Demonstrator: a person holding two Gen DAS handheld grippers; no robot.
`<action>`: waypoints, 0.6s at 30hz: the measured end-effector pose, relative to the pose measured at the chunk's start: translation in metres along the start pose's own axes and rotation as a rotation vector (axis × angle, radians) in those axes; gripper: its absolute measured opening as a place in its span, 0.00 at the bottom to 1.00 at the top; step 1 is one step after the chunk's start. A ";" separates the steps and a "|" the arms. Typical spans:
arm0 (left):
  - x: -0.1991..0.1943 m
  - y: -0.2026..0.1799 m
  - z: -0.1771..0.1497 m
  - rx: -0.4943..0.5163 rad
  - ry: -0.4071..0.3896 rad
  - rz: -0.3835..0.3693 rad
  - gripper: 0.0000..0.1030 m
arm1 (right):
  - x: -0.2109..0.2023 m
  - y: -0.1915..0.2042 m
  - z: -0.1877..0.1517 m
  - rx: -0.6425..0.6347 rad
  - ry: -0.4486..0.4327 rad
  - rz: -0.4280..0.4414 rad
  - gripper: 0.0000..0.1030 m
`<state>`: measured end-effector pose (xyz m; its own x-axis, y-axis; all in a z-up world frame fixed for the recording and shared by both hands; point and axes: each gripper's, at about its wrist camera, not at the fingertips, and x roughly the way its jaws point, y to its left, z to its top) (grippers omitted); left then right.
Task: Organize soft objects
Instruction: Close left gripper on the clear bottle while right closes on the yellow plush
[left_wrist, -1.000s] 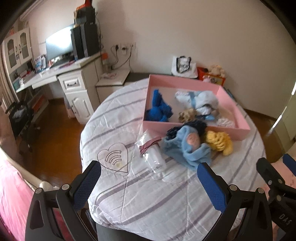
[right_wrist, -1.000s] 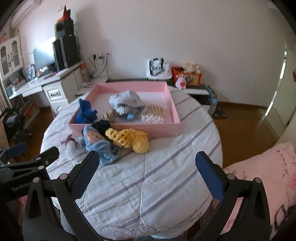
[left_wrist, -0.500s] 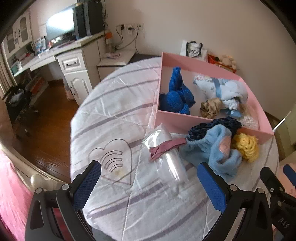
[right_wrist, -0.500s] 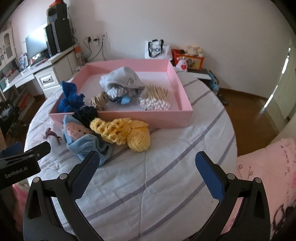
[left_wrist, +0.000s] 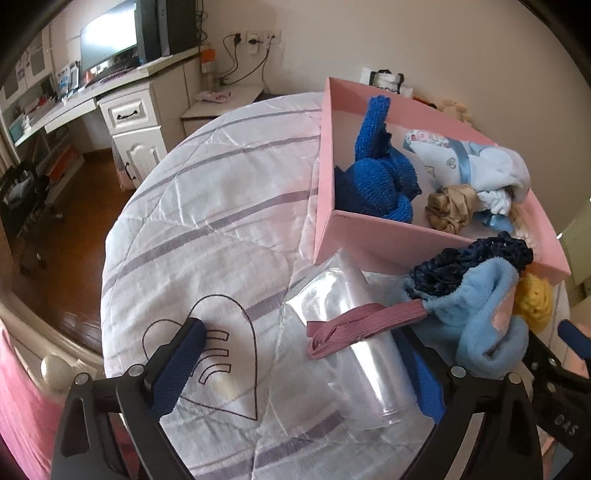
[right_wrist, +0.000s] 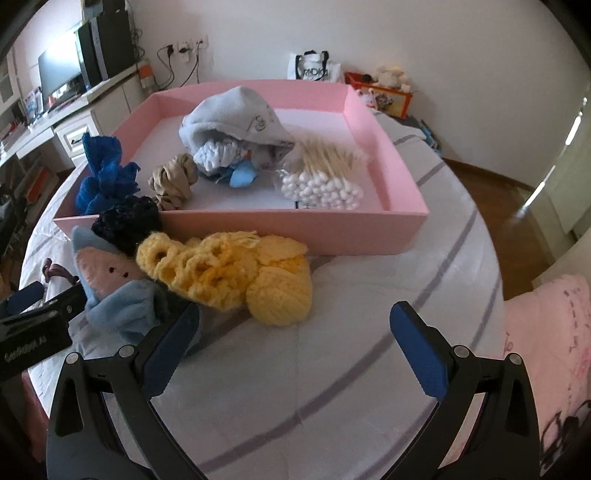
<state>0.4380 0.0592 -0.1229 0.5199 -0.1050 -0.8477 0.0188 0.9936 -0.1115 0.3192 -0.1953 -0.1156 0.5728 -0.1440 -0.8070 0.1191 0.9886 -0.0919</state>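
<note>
1. Round and covered with a white quilted cloth with lilac stripes, the surface (left_wrist: 221, 206) carries a pink tray (right_wrist: 295, 225), with a white desk and monitor behind it.
2. Compared with the frames a second ago, both views are seen to have closed in: the clear plastic bag (left_wrist: 354, 332) now fills the space between the left gripper's fingers, and the yellow crochet piece (right_wrist: 236, 273) looms larger.
3. The left gripper (left_wrist: 306, 373) is spread wide, straddling the bag and its pink elastic band (left_wrist: 362, 321) without clamping them.
4. The right gripper (right_wrist: 295, 347) is likewise released, just short of the yellow piece and the light blue plush (right_wrist: 114, 291).
5. Against the tray's near wall are piled the plush, a dark navy knit (right_wrist: 127, 219) and the yellow piece.
</note>
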 end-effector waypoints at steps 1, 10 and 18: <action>0.000 0.001 -0.002 0.004 -0.004 -0.001 0.92 | 0.002 0.002 0.002 -0.005 0.004 0.007 1.00; -0.005 0.013 -0.012 0.003 -0.036 0.014 0.62 | 0.006 0.017 0.012 -0.054 -0.013 0.046 0.94; -0.019 0.018 -0.019 0.004 -0.039 0.019 0.38 | 0.004 0.027 0.010 -0.113 -0.009 0.106 0.53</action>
<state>0.4124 0.0779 -0.1183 0.5530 -0.0840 -0.8289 0.0121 0.9956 -0.0929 0.3328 -0.1698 -0.1160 0.5845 -0.0386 -0.8105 -0.0341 0.9968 -0.0721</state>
